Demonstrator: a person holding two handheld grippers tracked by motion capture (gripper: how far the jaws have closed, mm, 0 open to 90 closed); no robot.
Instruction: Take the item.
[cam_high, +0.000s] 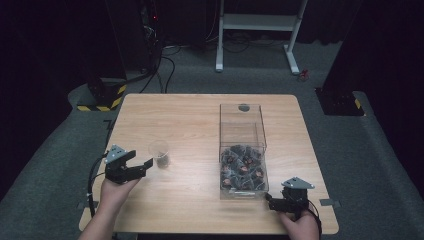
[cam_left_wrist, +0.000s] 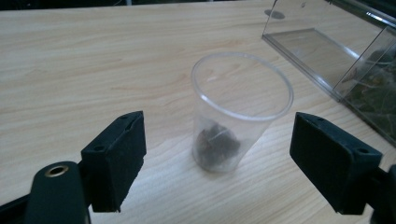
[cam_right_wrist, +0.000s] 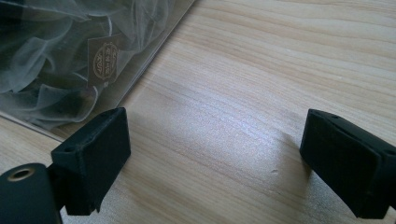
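A clear plastic cup stands upright on the wooden table, with one dark tea bag at its bottom. My left gripper is open just short of the cup, its jaws wide apart to either side of it without touching. A clear rectangular box lies right of centre, its near half piled with mesh tea bags. My right gripper is open over bare wood at the box's near right corner, holding nothing.
The table's front edge runs just below both hands. A white desk frame and dark cables stand on the grey floor beyond the table. A yellow-and-black striped base sits off the far left corner.
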